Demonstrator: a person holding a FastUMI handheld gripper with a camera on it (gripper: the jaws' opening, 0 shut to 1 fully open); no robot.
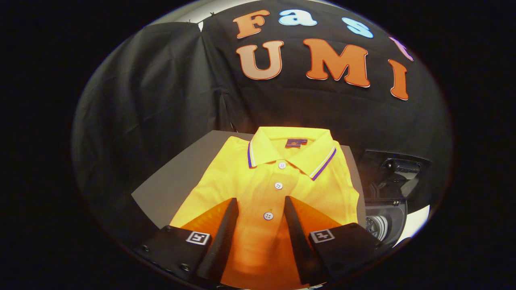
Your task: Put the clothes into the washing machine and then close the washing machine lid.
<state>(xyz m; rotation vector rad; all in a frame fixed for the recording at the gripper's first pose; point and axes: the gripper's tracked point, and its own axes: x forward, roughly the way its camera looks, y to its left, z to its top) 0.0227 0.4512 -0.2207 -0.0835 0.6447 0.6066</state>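
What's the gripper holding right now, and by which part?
Nothing. The gripper is open, its fingers spread above the folded yellow polo shirt, straddling the button placket near the lowest button, not pressing on the cloth.

Warm overhead light, shirt (266, 177) glowing bright; booth dim; jaws' shadows on fabric; fisheye bending at edges.

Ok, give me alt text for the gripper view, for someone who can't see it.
A folded yellow polo shirt lies flat on a grey table, with the open gripper poised over its button placket, one finger on each side. To the right, beyond the table, sits a dark washing machine.
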